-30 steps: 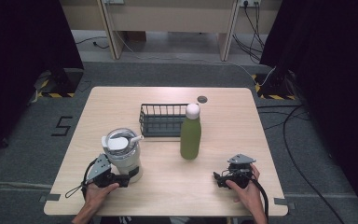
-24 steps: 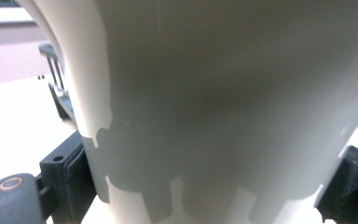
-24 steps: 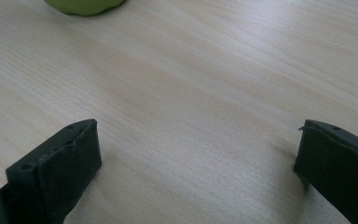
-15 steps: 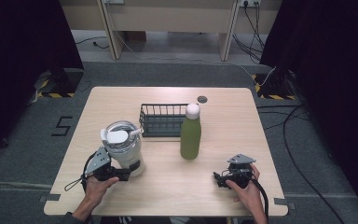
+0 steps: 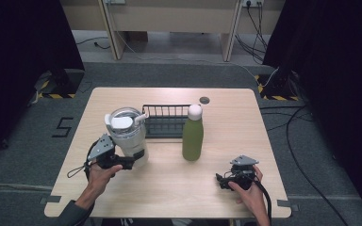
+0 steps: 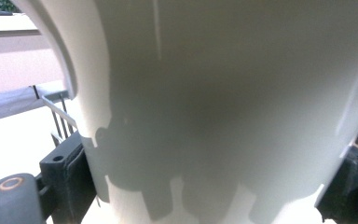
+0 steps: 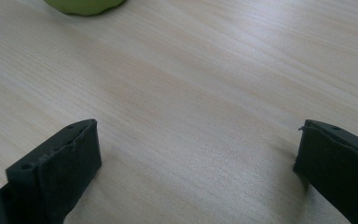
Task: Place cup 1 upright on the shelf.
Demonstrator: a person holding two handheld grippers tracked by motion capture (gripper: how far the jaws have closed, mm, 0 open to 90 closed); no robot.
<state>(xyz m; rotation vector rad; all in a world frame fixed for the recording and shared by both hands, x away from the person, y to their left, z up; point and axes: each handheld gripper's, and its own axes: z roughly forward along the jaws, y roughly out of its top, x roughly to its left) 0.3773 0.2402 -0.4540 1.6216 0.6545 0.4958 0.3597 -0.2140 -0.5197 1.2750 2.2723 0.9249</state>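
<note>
Smooth white tumbler (image 5: pixel 128 137), matt wooden table (image 5: pixel 226 141)

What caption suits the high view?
Left gripper around a white tumbler; right gripper open on the table.

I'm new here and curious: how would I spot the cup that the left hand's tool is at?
On the wooden table, look left of the wire basket. The white tumbler stands there, the left gripper around its base. Unlike the slim green bottle, it is wide, with a clear lid.
</note>
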